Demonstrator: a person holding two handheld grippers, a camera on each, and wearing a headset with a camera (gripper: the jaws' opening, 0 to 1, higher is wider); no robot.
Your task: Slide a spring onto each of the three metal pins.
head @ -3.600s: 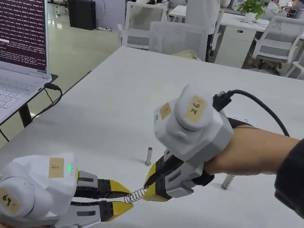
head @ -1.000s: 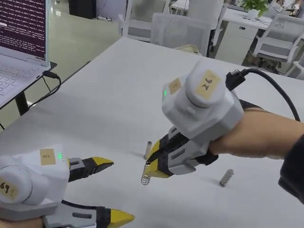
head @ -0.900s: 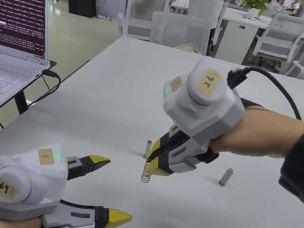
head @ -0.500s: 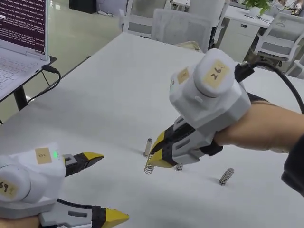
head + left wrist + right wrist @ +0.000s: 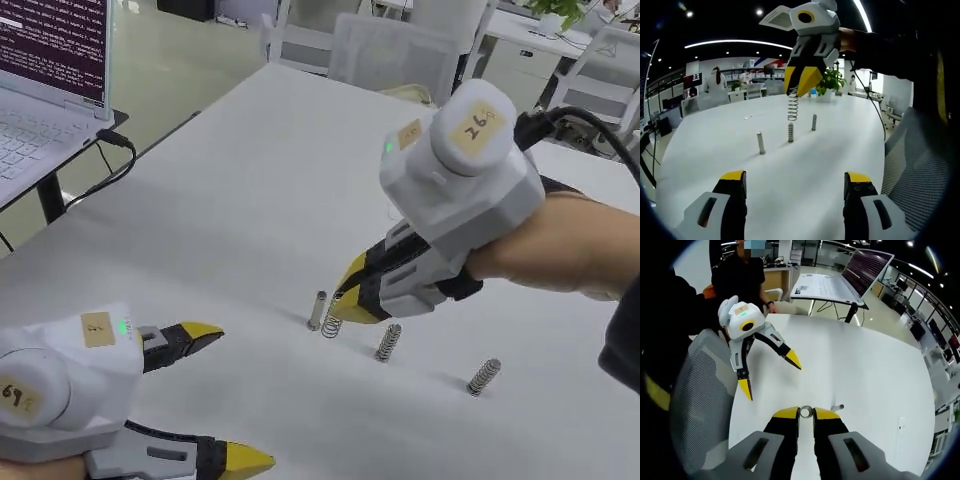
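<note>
Pin point(image 5: 317, 310) left of two springs point(image 5: 388, 342)

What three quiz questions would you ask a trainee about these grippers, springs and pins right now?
1. True or false: the left gripper is shut on a spring.
2. How many pins already wear springs? A) one B) two C) three
3. Fill the blank: the right gripper holds a spring, and one pin stands ____.

Key
1. False: its jaws stand open and empty.
2. B: the middle pin and the rightmost pin in the head view.
3. bare
</note>
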